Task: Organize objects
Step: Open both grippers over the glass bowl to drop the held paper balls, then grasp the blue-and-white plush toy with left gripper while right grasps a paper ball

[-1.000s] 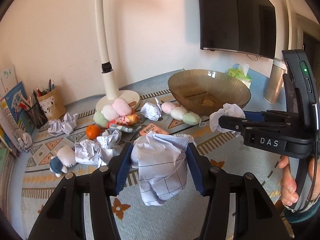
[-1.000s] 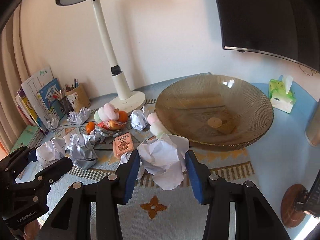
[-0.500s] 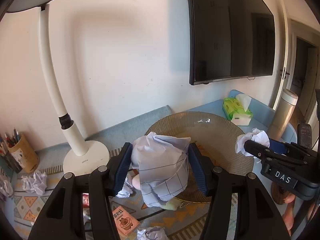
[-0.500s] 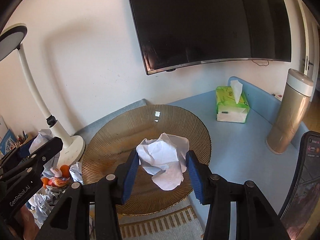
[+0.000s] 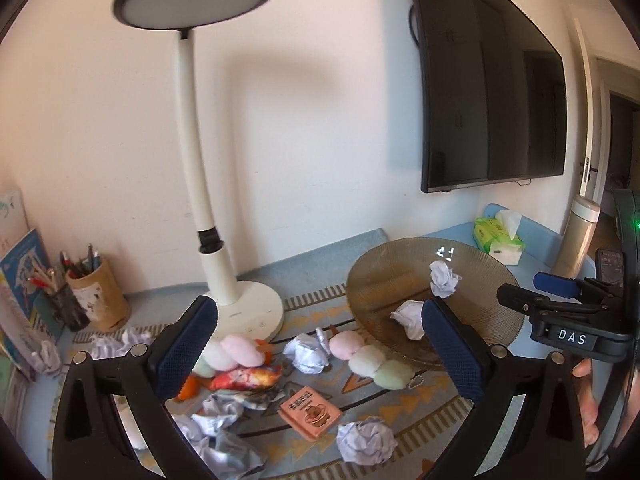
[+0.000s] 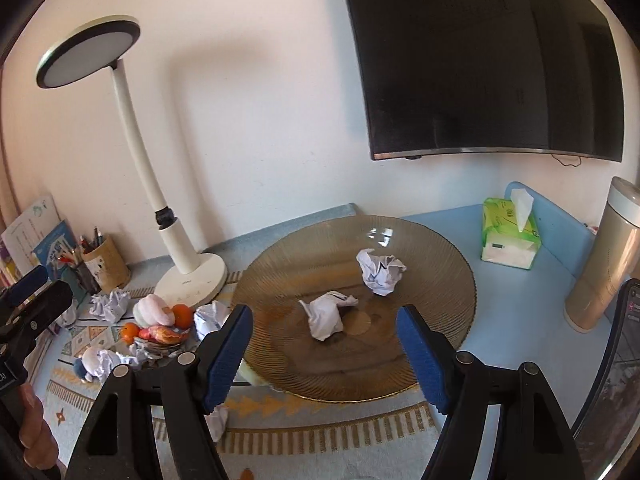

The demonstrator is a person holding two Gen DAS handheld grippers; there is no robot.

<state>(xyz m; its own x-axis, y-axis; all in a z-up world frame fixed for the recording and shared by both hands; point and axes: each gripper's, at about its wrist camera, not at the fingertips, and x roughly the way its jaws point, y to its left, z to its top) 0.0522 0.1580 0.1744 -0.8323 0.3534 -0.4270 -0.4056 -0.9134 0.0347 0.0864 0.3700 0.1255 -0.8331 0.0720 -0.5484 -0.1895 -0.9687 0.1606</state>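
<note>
Two crumpled paper balls lie inside the brown glass bowl (image 6: 460,280): one near its middle (image 6: 326,316), one farther back (image 6: 380,270). The left wrist view shows them too, the rear paper ball (image 5: 444,278) and the nearer one (image 5: 410,316) in the bowl (image 5: 360,280). My right gripper (image 6: 324,340) hovers above the bowl's near rim, its jaws opening with nothing between them. My left gripper (image 5: 318,328) hangs over the patterned mat left of the bowl, jaws opening wide and empty. Several more paper balls, one (image 5: 366,440) close by, lie on the mat.
A white desk lamp (image 5: 240,304) stands behind the clutter of plush dumplings (image 5: 368,360), oranges (image 6: 182,314), a snack packet and an orange card (image 5: 310,412). A pen cup (image 5: 100,296) and books stand at the left; a tissue box (image 6: 510,240) and a thermos (image 6: 608,256) at the right.
Both grippers were shut on paper balls; now both have let go and the two balls lie in the bowl. Both sets of jaws have spread wide and both views have pulled back.
</note>
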